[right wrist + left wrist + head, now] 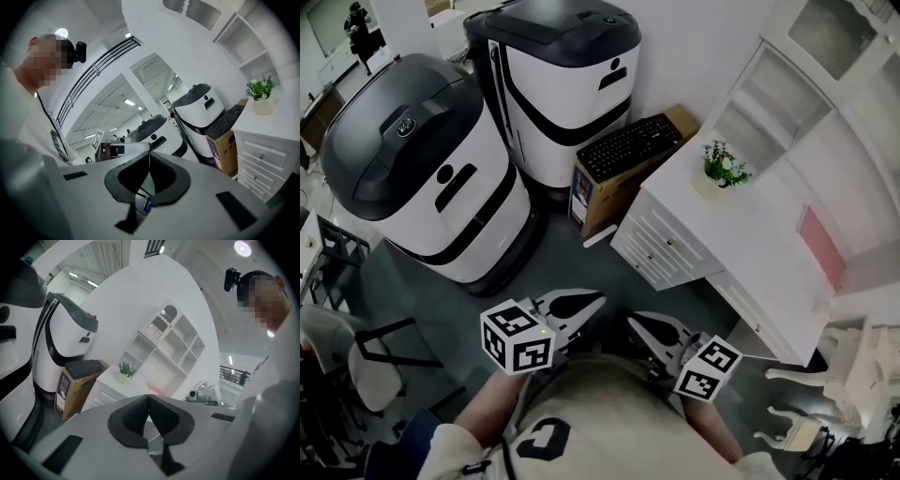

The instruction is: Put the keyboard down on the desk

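Observation:
A black keyboard (630, 147) lies on top of a brown cardboard box (614, 202) that stands on the floor beside the white desk (750, 248). The left gripper view shows the keyboard (84, 368) far off at the left. In the right gripper view the keyboard (226, 122) is at the right. My left gripper (599, 301) and right gripper (631, 322) are held close to the person's chest, well short of the box. Both are shut with nothing between the jaws, and their tips point toward each other.
Two large white-and-black machines (422, 169) (562, 75) stand left of and behind the box. A small potted plant (724, 167) sits on the desk's near corner, below a white shelf unit (825, 103). White chairs (839, 370) stand at the right.

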